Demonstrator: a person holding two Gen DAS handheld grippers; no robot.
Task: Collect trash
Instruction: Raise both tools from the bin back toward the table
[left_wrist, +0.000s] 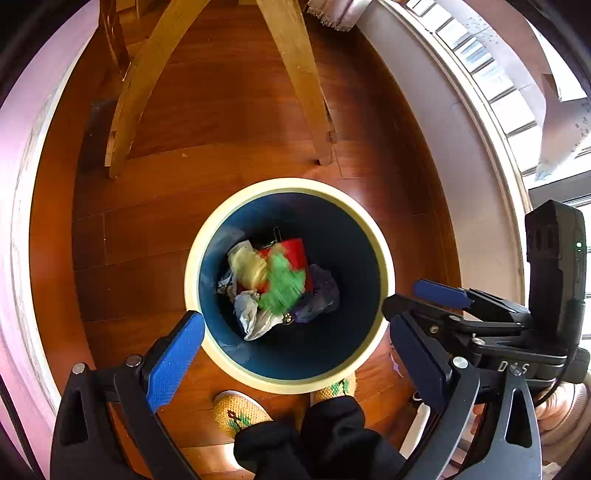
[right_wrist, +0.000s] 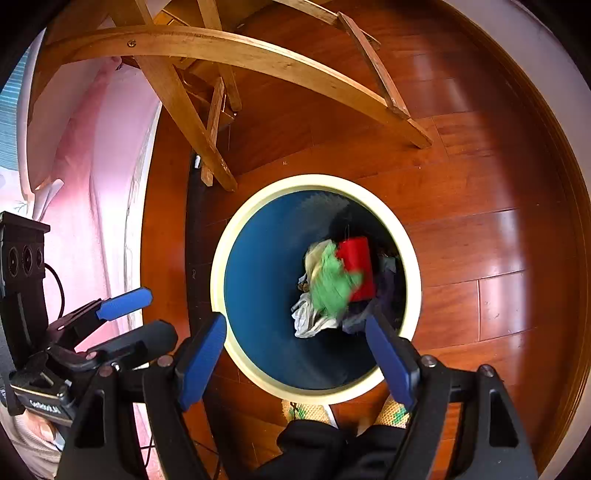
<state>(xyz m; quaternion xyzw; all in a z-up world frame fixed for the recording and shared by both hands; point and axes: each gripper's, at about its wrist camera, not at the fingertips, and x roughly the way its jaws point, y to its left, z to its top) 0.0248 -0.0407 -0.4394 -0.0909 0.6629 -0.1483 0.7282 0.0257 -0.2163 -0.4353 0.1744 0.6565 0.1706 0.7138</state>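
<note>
Left wrist view: the left gripper (left_wrist: 291, 354) hangs wide and empty, the bin (left_wrist: 384, 266) straight ahead below it, the green scrap (left_wrist: 282, 282) blurred over the rubbish inside.

Right wrist view: the right gripper (right_wrist: 297, 363) is equally wide and empty, the bin (right_wrist: 218, 266) directly ahead, neither arm clearly nearer.

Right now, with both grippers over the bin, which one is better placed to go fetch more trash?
Near even: left gripper and right gripper both hang open and empty above the bin; the green scrap looks blurred inside.
</note>
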